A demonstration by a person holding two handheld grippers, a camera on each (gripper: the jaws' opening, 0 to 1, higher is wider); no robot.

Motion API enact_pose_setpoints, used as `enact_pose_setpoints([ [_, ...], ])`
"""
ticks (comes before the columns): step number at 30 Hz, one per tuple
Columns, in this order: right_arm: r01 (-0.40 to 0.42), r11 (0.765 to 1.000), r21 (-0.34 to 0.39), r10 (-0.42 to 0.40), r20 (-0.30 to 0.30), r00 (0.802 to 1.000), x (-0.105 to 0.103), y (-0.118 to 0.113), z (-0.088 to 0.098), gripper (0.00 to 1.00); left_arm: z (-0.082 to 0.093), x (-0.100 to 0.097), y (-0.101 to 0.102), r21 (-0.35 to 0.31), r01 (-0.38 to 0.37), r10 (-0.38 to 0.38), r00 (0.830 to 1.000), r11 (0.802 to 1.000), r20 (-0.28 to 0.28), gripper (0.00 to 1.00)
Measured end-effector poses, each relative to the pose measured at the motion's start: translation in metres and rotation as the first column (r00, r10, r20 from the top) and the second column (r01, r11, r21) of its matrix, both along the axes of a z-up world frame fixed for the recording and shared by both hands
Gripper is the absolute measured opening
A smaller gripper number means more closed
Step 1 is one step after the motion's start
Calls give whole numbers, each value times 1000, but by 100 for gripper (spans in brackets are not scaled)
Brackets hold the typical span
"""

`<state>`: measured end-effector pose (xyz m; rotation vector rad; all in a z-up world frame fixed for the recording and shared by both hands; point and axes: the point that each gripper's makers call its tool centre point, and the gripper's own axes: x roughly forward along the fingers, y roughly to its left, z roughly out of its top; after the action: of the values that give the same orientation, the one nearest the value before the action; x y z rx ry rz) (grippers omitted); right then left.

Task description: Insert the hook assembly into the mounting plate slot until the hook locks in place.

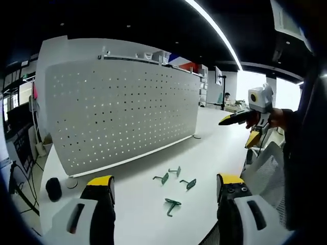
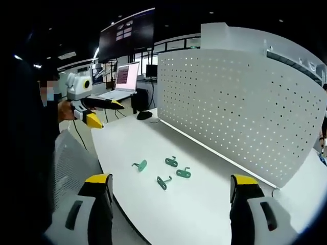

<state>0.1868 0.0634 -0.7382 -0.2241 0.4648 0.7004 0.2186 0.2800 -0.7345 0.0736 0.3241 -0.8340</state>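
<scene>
On the white counter (image 1: 153, 214), four green hooks lie loose in a small cluster (image 1: 173, 184), just in front of the upright perforated mounting plate (image 1: 122, 112). Both grippers are held above the counter's near edge, well apart from the hooks: the left gripper (image 1: 166, 186) and the right gripper (image 2: 171, 186) each have jaws spread wide, holding nothing.

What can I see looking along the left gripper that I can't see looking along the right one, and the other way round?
Left gripper view alone: a dark round object near the table's edge and a long ceiling light strip.

Right gripper view alone: an open laptop, a wall screen above it, and a dark mouse-like thing.

Shared: the white table, the perforated panel, four green hooks, and open fingers.
</scene>
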Motion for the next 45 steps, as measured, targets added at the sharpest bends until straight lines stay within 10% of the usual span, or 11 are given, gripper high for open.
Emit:
enact_pose_setpoints([
  [24, -35, 999, -35, 35, 0, 999, 0, 5, 6, 91, -11, -2, -1, 28, 25, -25, 1000, 999, -11, 79],
  [45, -9, 999, -49, 9, -3, 1000, -6, 8, 5, 91, -43, 4, -21, 178, 241, -239, 971, 954, -28, 59],
])
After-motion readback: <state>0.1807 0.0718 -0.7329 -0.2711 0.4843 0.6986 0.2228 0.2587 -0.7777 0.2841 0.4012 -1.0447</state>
